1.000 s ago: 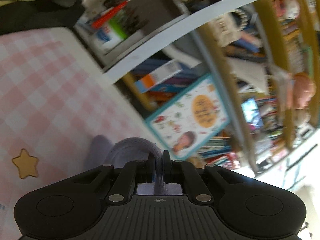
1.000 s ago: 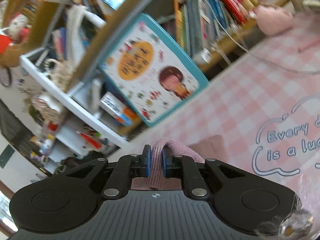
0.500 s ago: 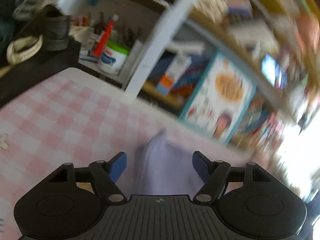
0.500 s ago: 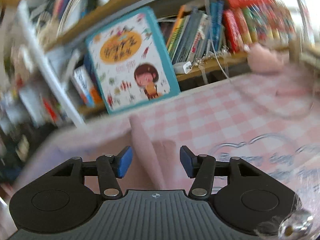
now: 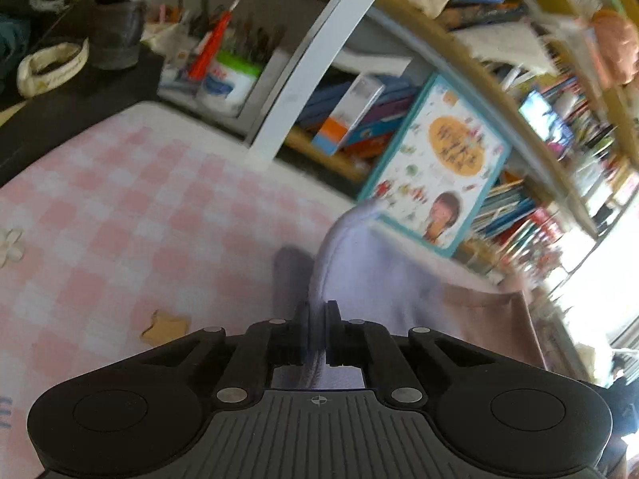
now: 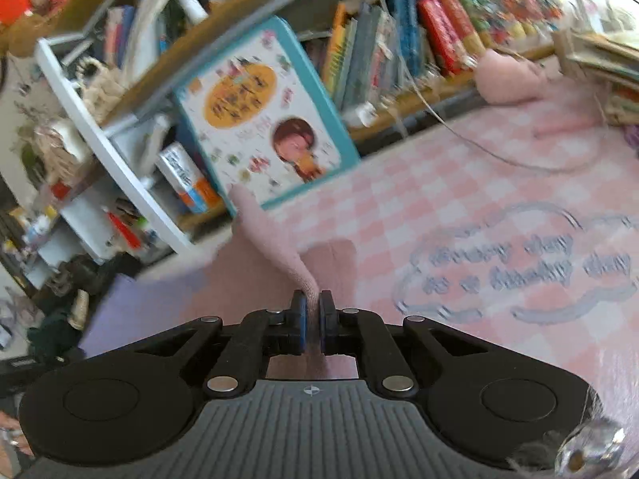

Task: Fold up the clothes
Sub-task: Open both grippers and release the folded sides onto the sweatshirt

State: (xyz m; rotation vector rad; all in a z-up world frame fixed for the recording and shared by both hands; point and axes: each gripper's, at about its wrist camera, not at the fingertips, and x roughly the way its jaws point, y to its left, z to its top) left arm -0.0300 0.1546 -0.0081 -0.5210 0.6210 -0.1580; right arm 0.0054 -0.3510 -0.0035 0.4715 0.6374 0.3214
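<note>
Pink-check cloth (image 5: 120, 207) covers the tabletop under me, w/ blue lettering (image 6: 519, 263) printed at about 2 o'clock in the right wrist view. Bookshelf (image 6: 399, 40) runs along the far edge, 12 o'clock in both views, blurred. A teal-framed picture book (image 5: 439, 159) leans against it, 1 o'clock from my left tool, 11 o'clock from my right. The garment (image 5: 383, 279) hangs betw. my two tools, lifted off the cloth: lilac part on the left side, dusty pink part (image 6: 279, 239) on the right side. My left gripper (image 5: 317, 319) is clenched on the lilac edge, fabric pinched betw. the pads. My right gripper (image 6: 312, 311) is clenched on the pink edge, fabric rising to 11 o'clock. Small wooden star (image 5: 165, 325) lies on the cloth at 9 o'clock, just beside my left tool.
</note>
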